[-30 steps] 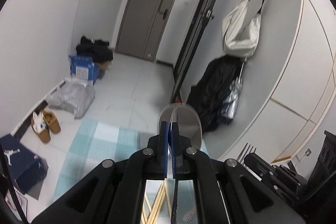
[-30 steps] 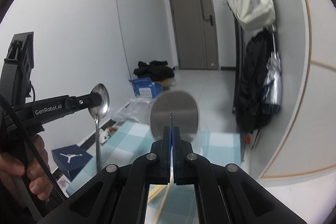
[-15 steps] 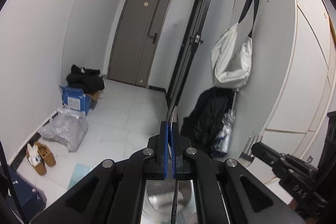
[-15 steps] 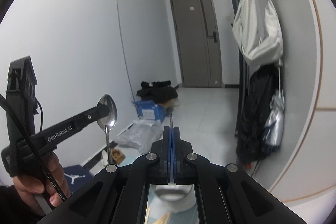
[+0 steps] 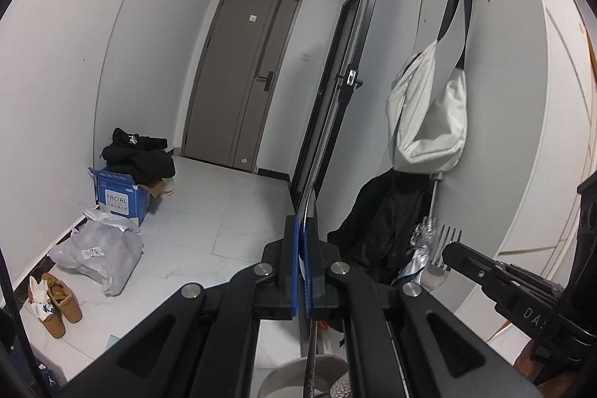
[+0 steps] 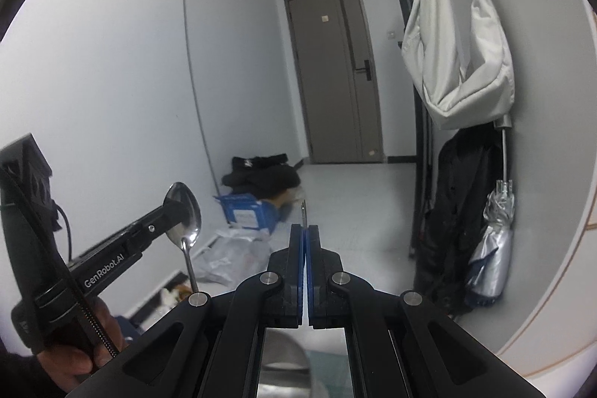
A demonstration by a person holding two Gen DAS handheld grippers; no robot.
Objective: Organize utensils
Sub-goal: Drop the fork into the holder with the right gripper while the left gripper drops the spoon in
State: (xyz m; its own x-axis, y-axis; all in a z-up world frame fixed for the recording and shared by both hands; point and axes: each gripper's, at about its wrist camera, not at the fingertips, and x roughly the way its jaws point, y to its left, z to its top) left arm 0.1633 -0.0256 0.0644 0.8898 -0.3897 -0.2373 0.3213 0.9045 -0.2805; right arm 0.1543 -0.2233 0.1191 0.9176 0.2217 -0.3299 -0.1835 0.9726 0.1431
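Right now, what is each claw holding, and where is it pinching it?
The left claw pinches a spoon by its bowl, handle hanging down. The right claw pinches a fork just below its prongs.

open floor (image 5: 224, 211) lies ahead toward the door (image 5: 242, 81); a hanging bag (image 5: 429, 122) and dark coat (image 5: 384, 222) crowd the right wall.

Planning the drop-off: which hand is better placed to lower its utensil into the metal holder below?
Left, probably. The left gripper pinches the spoon, its handle hanging over the metal holder; the right gripper holds the fork off to one side.
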